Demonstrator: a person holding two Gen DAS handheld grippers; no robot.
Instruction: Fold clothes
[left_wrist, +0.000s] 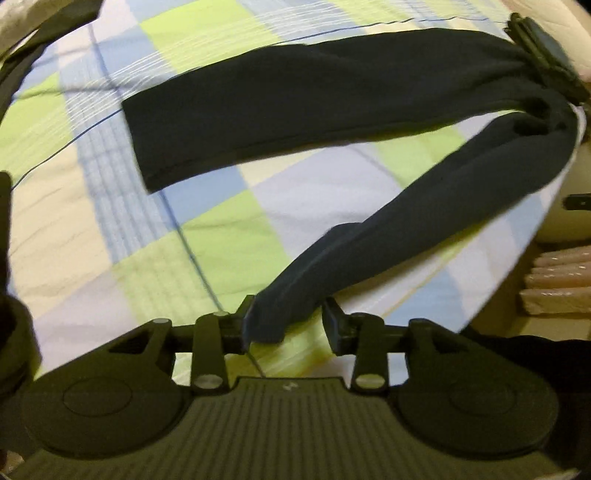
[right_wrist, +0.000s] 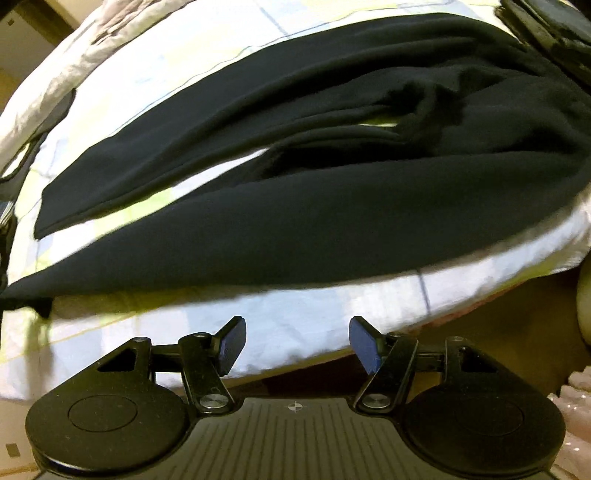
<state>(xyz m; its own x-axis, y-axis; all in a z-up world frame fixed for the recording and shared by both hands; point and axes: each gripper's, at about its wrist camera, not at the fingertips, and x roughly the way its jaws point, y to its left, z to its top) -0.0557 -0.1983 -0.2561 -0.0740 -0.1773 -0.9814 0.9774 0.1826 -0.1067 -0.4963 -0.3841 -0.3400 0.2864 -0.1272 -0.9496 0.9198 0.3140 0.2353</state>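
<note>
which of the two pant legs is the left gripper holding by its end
The nearer pant leg, running diagonally to the left gripper, its cuff between the fingers. The far pant leg lies flat on the checked bedsheet, untouched.

Trousers (left_wrist: 314, 103) waist hidden behind right gripper (left_wrist: 543, 55) — hem perhaps gripped, blurred

Dark navy trousers (left_wrist: 332, 99) spread on the checked bedsheet (left_wrist: 110, 221), legs splayed in a V from the waist. One leg lies flat across the sheet; the other leg's hem is lifted off it.
</note>
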